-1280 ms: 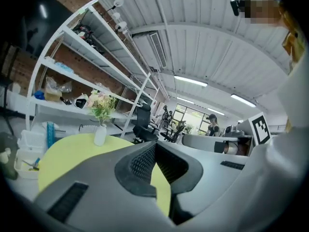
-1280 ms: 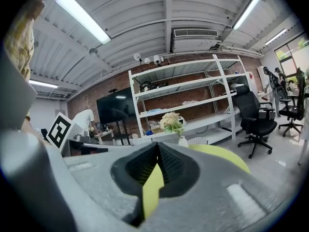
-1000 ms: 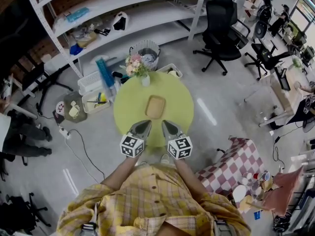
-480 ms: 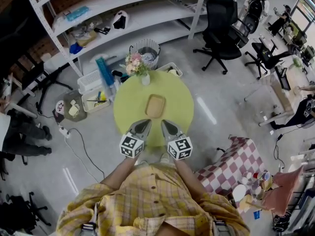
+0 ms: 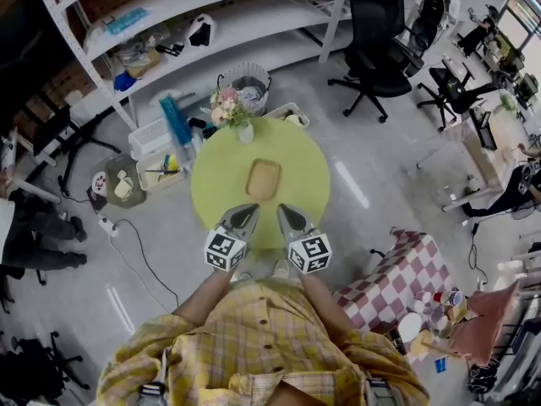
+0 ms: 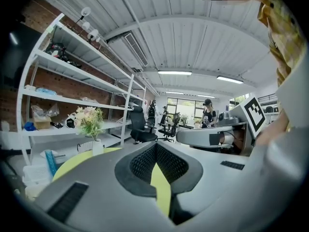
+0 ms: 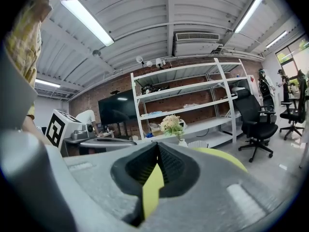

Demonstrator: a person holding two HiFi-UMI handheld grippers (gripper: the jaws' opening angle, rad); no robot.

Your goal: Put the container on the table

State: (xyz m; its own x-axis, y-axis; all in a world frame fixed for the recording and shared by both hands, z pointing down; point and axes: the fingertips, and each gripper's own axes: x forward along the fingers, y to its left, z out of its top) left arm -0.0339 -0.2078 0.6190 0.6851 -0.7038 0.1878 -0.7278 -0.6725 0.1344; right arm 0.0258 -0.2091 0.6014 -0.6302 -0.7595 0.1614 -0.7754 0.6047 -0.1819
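against the far wall stands long white shelving (image 5: pixel 211 24), with a black office chair (image 5: pixel 376 53) off to its right on the grey floor. nearer, straight below the person's view, is the round green table (image 5: pixel 215 201). the container (image 5: pixel 263 179), a shallow tan tray, lies flat near the table's middle, apart from everything else on it; a vase of flowers (image 5: pixel 230 110) stands at the far edge, well beyond it.

the left gripper (image 5: pixel 248 211) and the right gripper (image 5: pixel 284 211) sit side by side over the table's near edge, short of the container and not touching it. each gripper's own view shows its jaws brought together at the tips, with only the green tabletop showing through the gap behind them, so neither one carries anything.

judging from this, the task looks done: the container already rests on the table and both grippers are clear of it. nothing seems left beyond drawing the grippers away.
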